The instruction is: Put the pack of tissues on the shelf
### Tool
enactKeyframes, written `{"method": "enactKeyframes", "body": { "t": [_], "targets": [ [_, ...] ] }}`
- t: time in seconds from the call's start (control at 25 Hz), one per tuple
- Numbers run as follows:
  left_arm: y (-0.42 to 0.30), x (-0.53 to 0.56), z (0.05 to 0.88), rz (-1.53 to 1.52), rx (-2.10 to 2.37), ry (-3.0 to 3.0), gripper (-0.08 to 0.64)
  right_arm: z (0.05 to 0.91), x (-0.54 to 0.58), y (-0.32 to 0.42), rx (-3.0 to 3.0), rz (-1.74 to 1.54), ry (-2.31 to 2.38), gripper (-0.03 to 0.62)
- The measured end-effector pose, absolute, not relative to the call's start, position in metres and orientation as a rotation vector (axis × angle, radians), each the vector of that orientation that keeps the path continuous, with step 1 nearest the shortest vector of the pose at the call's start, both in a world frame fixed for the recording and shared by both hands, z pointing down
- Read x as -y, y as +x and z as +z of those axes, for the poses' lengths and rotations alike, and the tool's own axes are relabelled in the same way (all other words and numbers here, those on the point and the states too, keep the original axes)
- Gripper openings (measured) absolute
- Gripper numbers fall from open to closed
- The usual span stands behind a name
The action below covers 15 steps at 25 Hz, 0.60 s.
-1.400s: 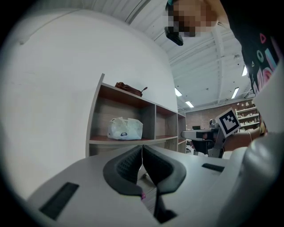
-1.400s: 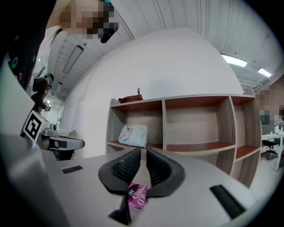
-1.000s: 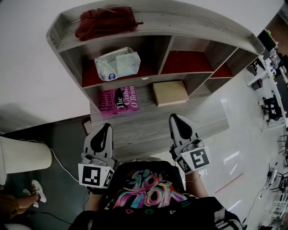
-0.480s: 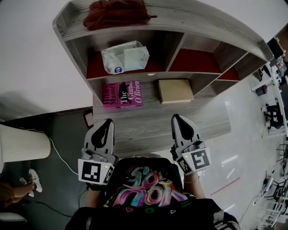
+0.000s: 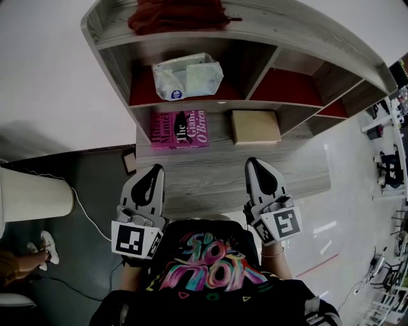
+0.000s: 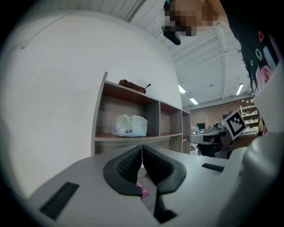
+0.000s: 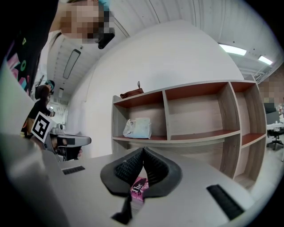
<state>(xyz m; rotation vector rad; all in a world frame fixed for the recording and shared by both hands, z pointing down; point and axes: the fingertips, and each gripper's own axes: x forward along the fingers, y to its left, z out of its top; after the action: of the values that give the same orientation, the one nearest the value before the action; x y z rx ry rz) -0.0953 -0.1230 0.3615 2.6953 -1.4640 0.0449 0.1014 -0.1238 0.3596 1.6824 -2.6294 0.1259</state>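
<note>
The pack of tissues (image 5: pixel 187 76), white and pale green in clear wrap, lies on the red board in the left compartment of the wooden shelf (image 5: pixel 210 175). It also shows in the left gripper view as the tissue pack (image 6: pixel 129 126) and in the right gripper view as the tissue pack (image 7: pixel 137 128). My left gripper (image 5: pixel 152 173) and right gripper (image 5: pixel 256 167) hover side by side over the low front ledge, well short of the pack. Both point level at the shelf. The left gripper (image 6: pixel 142 148) and the right gripper (image 7: pixel 143 150) are shut with nothing between the pads.
A dark red cloth bag (image 5: pixel 175 14) lies on the shelf top. A pink book (image 5: pixel 178 129) and a tan box (image 5: pixel 255 126) lie on the lower board. A cream ribbed cylinder (image 5: pixel 32 204) and a cable (image 5: pixel 86 223) are on the dark floor at left. Desks (image 5: pixel 389 159) stand far right.
The head view has drifted, so the shelf now sits further right and lower in the picture. Both grippers stay shut and hardly move.
</note>
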Motion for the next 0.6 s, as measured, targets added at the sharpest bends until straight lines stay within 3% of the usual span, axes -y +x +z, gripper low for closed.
{"method": "enactKeyframes", "body": {
  "t": [0.6],
  "targets": [
    [-0.104, 0.142, 0.37, 0.055, 1.469, 2.667, 0.025, 0.366, 0.145, 0.093, 2.636, 0.172, 1.673, 0.015]
  ]
}}
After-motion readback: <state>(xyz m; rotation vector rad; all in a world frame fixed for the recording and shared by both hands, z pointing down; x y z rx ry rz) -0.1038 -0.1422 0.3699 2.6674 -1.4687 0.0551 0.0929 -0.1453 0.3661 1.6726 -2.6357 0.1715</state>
